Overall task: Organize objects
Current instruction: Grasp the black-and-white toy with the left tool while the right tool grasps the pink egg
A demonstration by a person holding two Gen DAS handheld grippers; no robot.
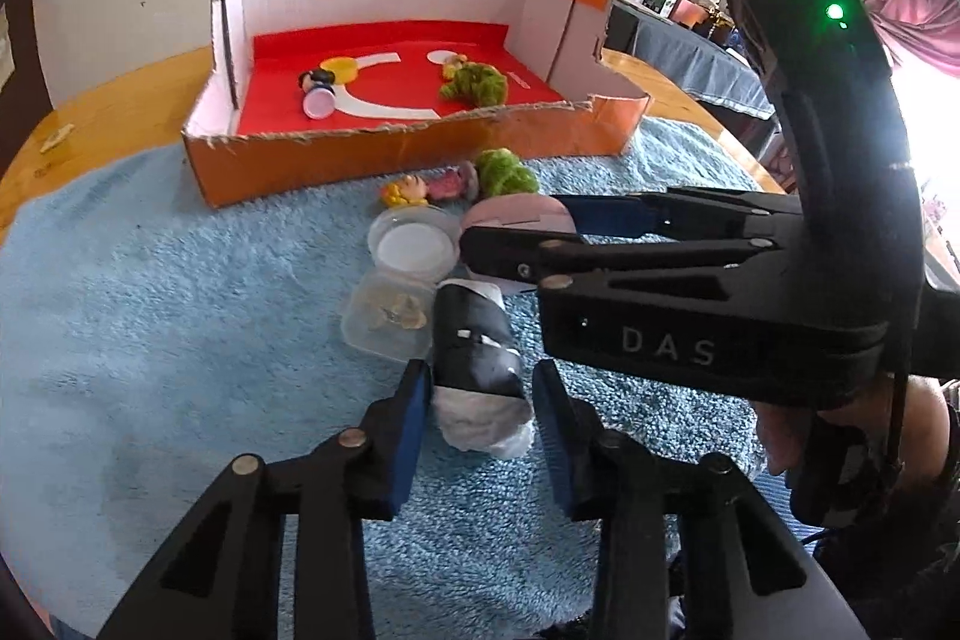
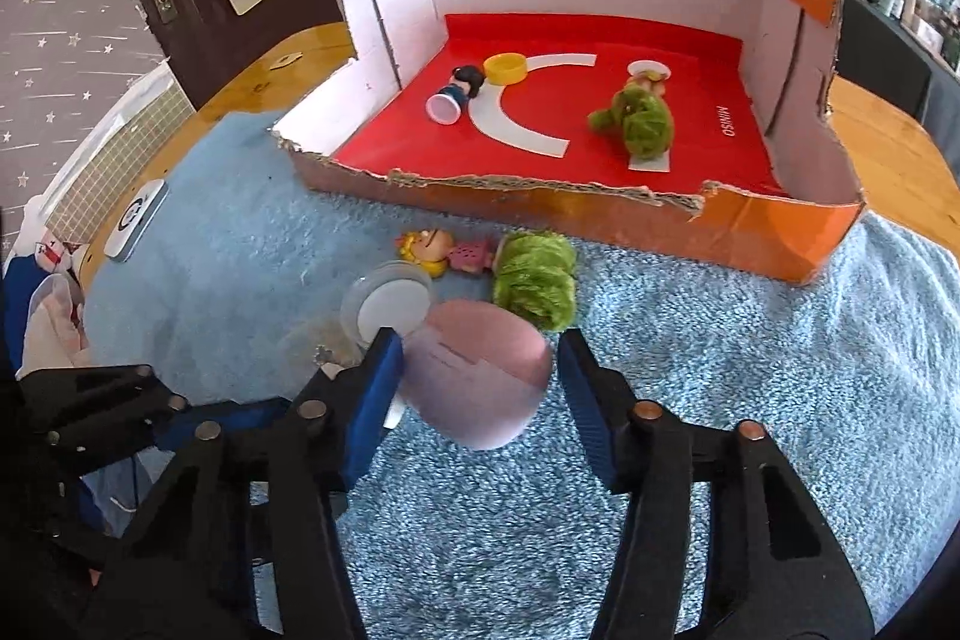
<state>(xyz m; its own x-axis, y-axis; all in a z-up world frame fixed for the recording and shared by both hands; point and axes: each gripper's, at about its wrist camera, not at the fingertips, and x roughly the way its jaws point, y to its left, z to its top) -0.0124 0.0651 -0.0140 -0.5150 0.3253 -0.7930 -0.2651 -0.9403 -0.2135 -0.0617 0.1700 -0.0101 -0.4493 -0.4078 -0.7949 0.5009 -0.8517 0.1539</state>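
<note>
A black-and-white wrapped roll (image 1: 477, 340) lies on the blue rug (image 1: 180, 310). My left gripper (image 1: 483, 430) is shut on its near end, a blue pad against each side. Just beyond, my right gripper (image 2: 480, 376) comes in from the right and is shut on a pink egg-shaped case (image 2: 474, 370). Its left pad presses the case and its right pad sits at the other edge. Beside them are a round clear tub with a white lid (image 1: 411, 244) and a clear container (image 1: 384, 316). The orange box with a red floor (image 2: 750, 226) stands behind.
A blonde figurine (image 2: 435, 250) and a green plush (image 2: 534, 280) lie on the rug before the box. Inside the box are a dark-haired figurine (image 2: 456, 94), a yellow lid (image 2: 506, 68) and another green plush (image 2: 639, 121). A white device (image 2: 135, 219) sits at the rug's left edge.
</note>
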